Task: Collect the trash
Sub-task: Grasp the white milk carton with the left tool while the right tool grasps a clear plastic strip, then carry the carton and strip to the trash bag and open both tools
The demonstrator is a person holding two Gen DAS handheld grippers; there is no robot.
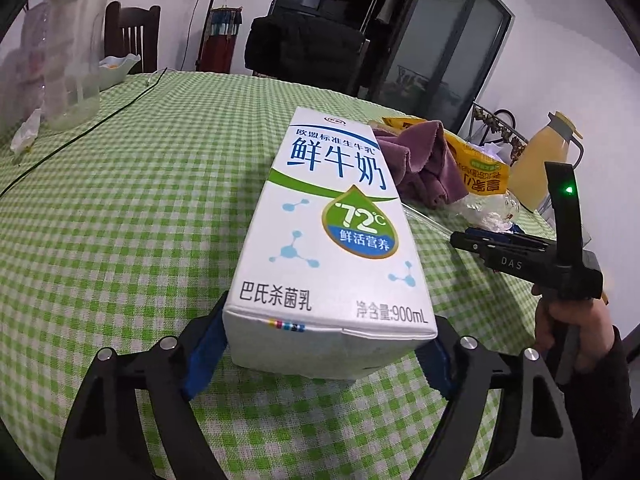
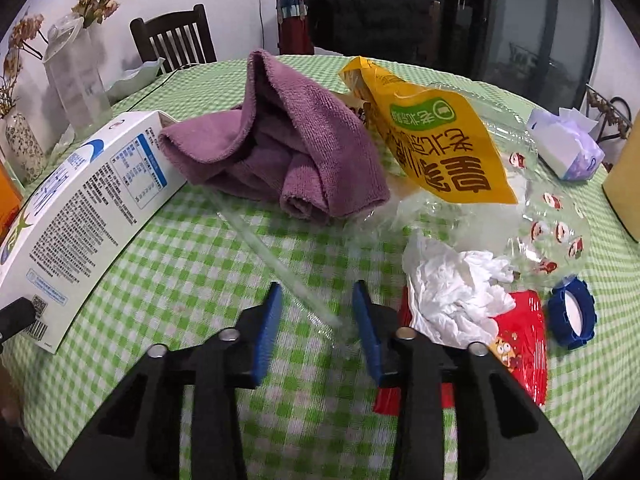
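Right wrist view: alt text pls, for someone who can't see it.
The right gripper hovers over a green checked tablecloth, its blue pads apart on either side of a clear plastic strip. Ahead lie a purple towel, a yellow snack bag, crumpled white tissue on a red wrapper, and a blue cap. A milk carton lies at left.

Red wrapper (image 2: 524,344) partly under tissue (image 2: 456,292)
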